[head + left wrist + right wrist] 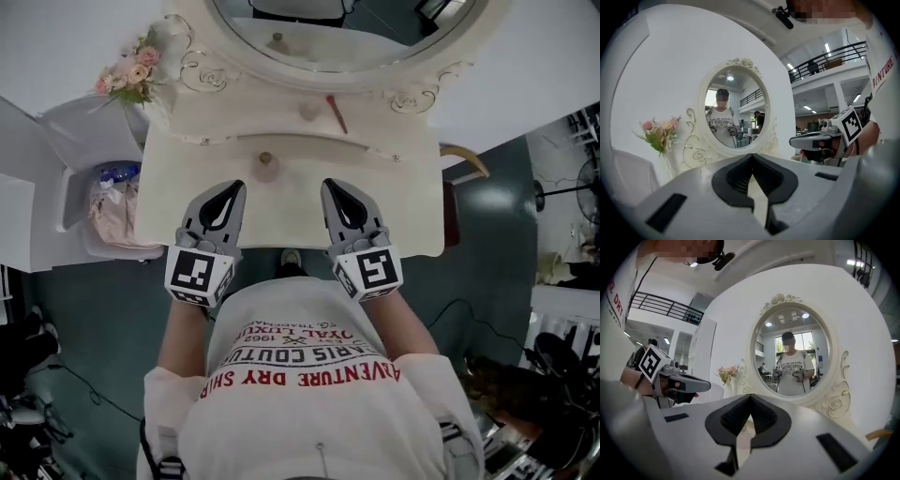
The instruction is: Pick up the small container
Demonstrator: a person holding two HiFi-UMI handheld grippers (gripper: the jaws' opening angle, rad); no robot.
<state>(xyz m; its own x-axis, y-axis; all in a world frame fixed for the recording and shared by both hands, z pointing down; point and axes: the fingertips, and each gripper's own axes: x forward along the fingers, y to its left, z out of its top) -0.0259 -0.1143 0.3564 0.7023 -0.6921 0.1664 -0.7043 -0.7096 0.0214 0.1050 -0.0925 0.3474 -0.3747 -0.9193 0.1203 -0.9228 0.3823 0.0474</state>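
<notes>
A cream dressing table [412, 216] with an oval mirror [733, 117] fills the scene. The left gripper [234, 187] and right gripper [331, 186] hover side by side over its front edge. Both have their jaws closed tip to tip and grip nothing. Each gripper view shows the mirror and pink flowers [658, 131] beyond the jaws. Only the head view shows the small container [266, 166], on the tabletop just ahead of the left jaw tips and slightly to their right.
</notes>
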